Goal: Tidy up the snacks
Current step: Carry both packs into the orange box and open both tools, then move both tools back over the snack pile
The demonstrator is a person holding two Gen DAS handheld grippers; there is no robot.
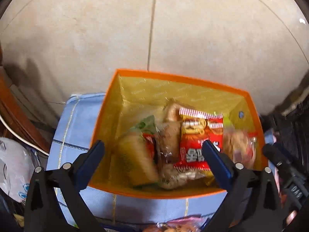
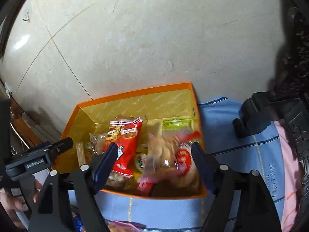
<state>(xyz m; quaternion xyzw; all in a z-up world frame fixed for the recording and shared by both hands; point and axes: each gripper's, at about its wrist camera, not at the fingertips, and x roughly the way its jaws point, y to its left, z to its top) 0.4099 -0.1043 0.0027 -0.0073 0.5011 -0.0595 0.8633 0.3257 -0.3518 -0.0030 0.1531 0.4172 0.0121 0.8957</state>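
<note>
An orange box (image 1: 108, 104) with a gold lining holds several snack packs. A red snack bag (image 1: 200, 135) lies in its middle, with clear packs of brown biscuits beside it. My left gripper (image 1: 152, 147) is open and empty above the box's near side. In the right wrist view the same box (image 2: 135, 94) shows the red bag (image 2: 127, 145) and a clear pack of pastries with a red label (image 2: 170, 154). My right gripper (image 2: 154, 148) is open above that pack, which is blurred. The left gripper's body (image 2: 38, 158) shows at the left.
The box sits on a blue checked cloth (image 1: 77, 127) (image 2: 241, 135) near a tiled floor (image 1: 154, 29). A white plastic bag (image 1: 13, 164) lies at the left. More wrapped snacks (image 2: 121, 226) lie on the cloth near me. Dark carved furniture (image 2: 295, 58) stands at the right.
</note>
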